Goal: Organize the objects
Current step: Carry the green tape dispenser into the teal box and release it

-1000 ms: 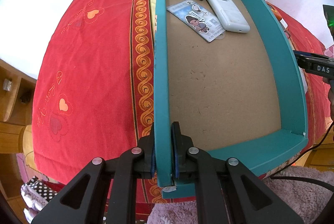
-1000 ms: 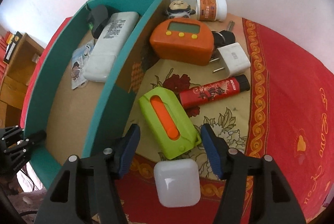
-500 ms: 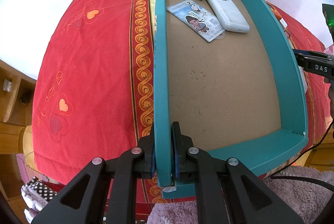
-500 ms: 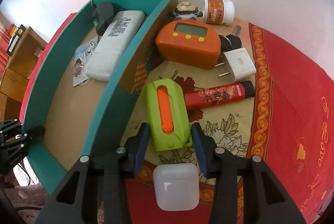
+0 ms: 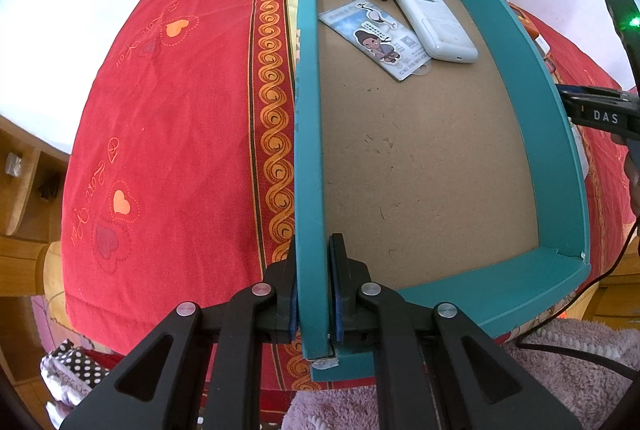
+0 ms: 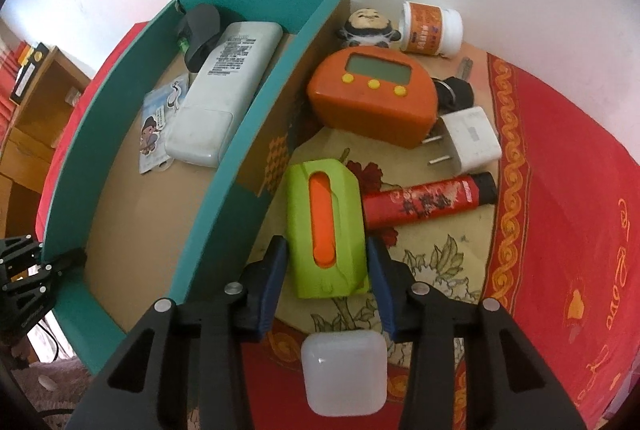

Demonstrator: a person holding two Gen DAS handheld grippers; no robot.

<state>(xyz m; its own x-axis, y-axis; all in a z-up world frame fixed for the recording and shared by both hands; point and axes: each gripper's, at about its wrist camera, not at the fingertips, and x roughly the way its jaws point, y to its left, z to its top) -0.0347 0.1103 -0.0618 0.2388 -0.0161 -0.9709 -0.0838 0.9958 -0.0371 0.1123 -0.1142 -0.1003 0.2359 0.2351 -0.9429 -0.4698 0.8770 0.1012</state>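
Green case (image 6: 326, 226) with orange insert, lying on counter just beside teal box (image 5: 520, 77), looks light, rigid, smooth-sided; my right tool (image 6: 326, 270) straddles its long flanks, not visibly clamped; left tool (image 5: 314, 294) pinches box wall.

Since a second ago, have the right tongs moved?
Yes. The right tongs advanced and narrowed around the green case, nearer the red tube.

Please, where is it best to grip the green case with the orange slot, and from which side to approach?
Grip the green case across its two long flat sides near its near end, coming from that end along its length. The right gripper already straddles it this way; the teal box crowds its left.
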